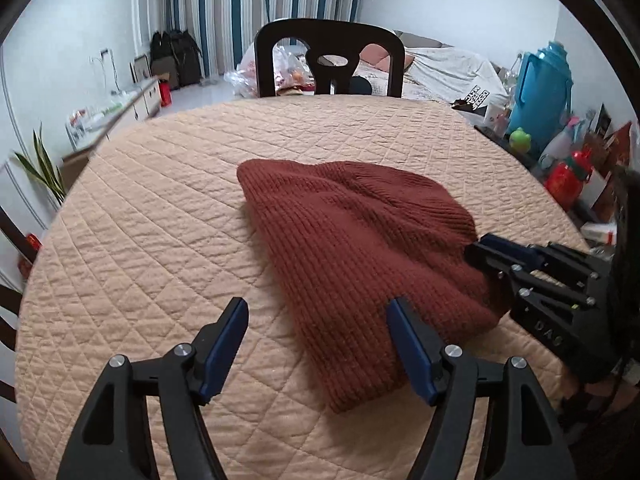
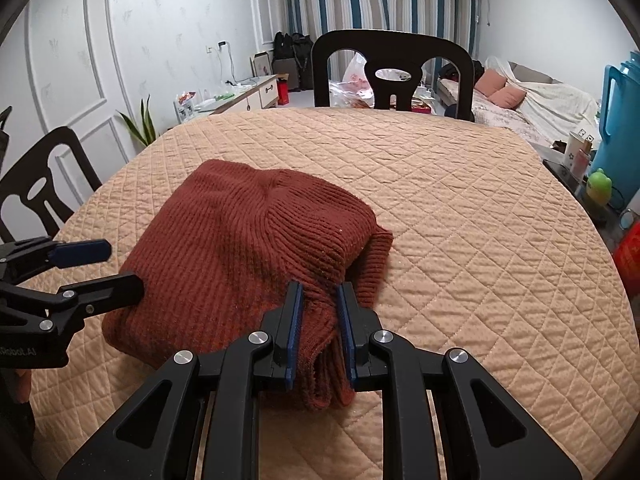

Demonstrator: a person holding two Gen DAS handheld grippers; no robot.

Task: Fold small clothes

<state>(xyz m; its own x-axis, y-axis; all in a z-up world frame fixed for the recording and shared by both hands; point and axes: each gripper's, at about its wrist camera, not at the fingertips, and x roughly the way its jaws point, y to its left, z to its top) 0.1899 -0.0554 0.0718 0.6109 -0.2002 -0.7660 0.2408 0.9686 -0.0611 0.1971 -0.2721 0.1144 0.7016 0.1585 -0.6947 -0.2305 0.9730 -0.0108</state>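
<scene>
One rust knit beanie [image 2: 240, 256] mid-table on quilted cover [image 2: 460, 240]. My right claw [image 2: 320, 344] pinches its near edge; left claw [image 1: 316, 344] spread wide. Far half bare. Two chairs [image 2: 388, 68].

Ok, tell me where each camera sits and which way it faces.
Left wrist: on the left gripper, open, looking across the quilted table at the knit hat's near-left edge; right gripper enters from the right.
Right wrist: on the right gripper, shut on the hat's near edge; left gripper at left.
Shared: hat, table, black chair, striped curtains.
</scene>
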